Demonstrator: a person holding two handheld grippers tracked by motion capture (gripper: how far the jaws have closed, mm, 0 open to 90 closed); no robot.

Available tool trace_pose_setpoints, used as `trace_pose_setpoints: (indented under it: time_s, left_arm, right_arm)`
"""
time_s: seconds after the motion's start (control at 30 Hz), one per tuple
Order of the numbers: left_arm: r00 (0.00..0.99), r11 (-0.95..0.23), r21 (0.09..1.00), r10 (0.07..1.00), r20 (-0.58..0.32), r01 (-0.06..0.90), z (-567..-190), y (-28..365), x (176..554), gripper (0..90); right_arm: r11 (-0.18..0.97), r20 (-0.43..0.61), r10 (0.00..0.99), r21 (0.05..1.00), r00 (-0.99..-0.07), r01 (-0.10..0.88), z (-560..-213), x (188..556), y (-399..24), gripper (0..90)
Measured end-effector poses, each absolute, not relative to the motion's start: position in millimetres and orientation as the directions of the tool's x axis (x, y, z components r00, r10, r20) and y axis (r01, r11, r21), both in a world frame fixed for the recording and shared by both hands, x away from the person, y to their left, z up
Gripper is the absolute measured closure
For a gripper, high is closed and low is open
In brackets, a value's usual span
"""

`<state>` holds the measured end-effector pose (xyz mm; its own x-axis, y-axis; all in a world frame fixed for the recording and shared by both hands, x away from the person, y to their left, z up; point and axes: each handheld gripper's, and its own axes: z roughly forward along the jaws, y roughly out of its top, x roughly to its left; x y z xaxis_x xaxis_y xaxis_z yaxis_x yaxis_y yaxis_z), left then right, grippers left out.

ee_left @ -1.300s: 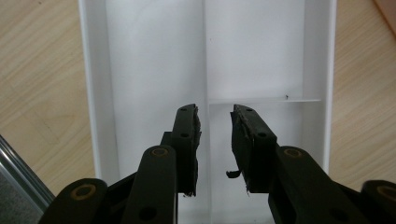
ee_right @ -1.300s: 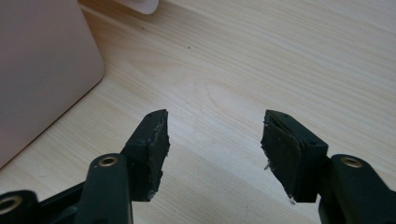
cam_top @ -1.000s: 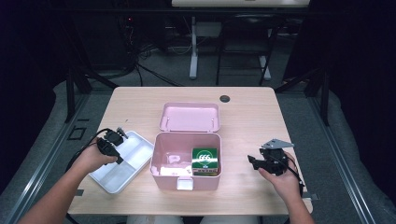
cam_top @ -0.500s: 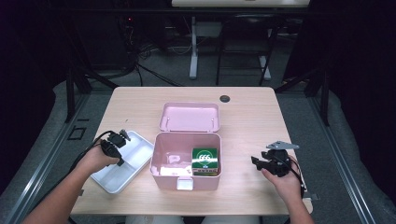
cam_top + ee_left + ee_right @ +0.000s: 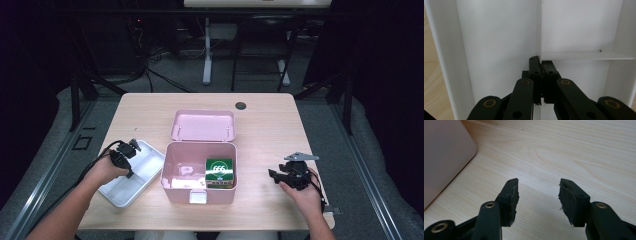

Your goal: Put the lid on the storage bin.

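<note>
The white tray lay on the desk at its left front, just beside the pink box, its divided compartments bare. The left gripper hung over the tray's near-left part, pointing down into it; in the left gripper view its fingers had just been closing and stood pressed together on the thin upright divider that ran between two compartments, close to where a cross wall met it. The box stood open at the middle of the desk, its lid lying flat behind it and touching its back edge. Inside, against the right wall, sat a green pack with white figures on top; something pale lay on the box floor to its left, too faint to make out. The right gripper rested low over bare desk well to the right of the box, aimed toward it. In the right gripper view its fingers stood spread apart with nothing between them, only wood grain beneath, and a rounded corner of the box showed at the left. A dark round grommet sat in the desk near its far edge.
</note>
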<state>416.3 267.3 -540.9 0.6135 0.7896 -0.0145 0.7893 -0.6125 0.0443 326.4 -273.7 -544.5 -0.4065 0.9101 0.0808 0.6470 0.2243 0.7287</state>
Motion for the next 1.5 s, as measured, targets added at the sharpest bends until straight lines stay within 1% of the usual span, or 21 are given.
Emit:
trace_pose_setpoints:
  time_s: [0.33, 0.57, 0.8, 1.1, 1.5]
  left_arm:
    - [0.610, -0.610, 0.029, 0.792, -0.015, 0.792, -542.1, 267.3, 418.5, 89.1]
    - [0.609, -0.609, 0.017, 0.793, 0.005, 0.793, -538.5, 270.4, 419.9, 89.2]
    - [0.618, -0.618, 0.035, 0.786, 0.018, 0.785, -520.8, 272.2, 419.4, 89.3]
    - [0.628, -0.628, 0.071, 0.777, 0.028, 0.775, -487.4, 277.7, 416.1, 89.3]
    - [0.688, -0.689, 0.099, 0.724, 0.048, 0.718, -441.2, 279.1, 407.0, 89.4]
  right_arm:
    - [0.223, 0.087, 0.909, 0.724, -0.407, 0.653, -544.7, 326.1, -273.7, 49.6]
    - [0.218, 0.091, 0.911, 0.723, -0.403, 0.655, -546.1, 326.4, -275.5, 49.8]
    - [0.218, 0.092, 0.911, 0.720, -0.403, 0.659, -547.4, 326.8, -274.9, 49.7]
    - [0.221, 0.090, 0.910, 0.719, -0.404, 0.659, -548.7, 327.2, -275.0, 49.8]
    - [0.225, 0.089, 0.909, 0.715, -0.407, 0.661, -549.1, 327.7, -274.9, 49.7]
